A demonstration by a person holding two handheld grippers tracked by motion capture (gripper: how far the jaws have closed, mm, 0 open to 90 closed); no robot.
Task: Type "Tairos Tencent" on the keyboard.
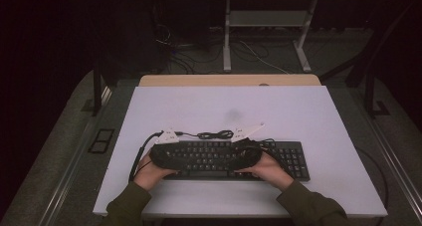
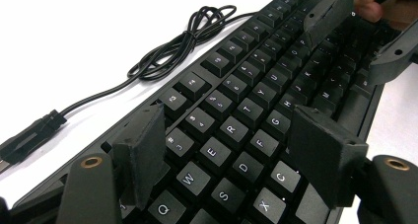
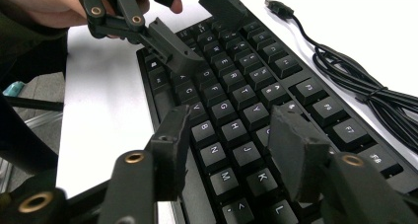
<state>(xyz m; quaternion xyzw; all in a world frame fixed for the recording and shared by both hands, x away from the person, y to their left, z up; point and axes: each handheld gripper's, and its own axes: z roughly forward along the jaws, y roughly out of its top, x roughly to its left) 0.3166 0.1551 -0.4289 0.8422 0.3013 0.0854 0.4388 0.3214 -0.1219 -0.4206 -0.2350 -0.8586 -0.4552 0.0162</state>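
A black keyboard (image 1: 291,159) lies near the front edge of the white table (image 1: 298,111). Its coiled black cable (image 1: 214,135) rests just behind it, ending in a USB plug (image 2: 29,135). My left gripper (image 1: 183,159) hovers over the keyboard's left half, pointing right. In the left gripper view my left gripper (image 2: 231,155) has its jaws apart above the letter keys (image 2: 246,110), with nothing between them. My right gripper (image 1: 233,156) hovers over the middle, pointing left. In the right gripper view my right gripper (image 3: 234,152) is open over the keys (image 3: 231,86) and faces the left gripper (image 3: 197,26).
The keyboard's number pad end (image 1: 298,161) sticks out to the right of the hands. A wooden desk edge (image 1: 229,80) adjoins the table's far side. Beyond it stand a white desk frame (image 1: 268,22) and loose cables on the dark floor (image 1: 199,56).
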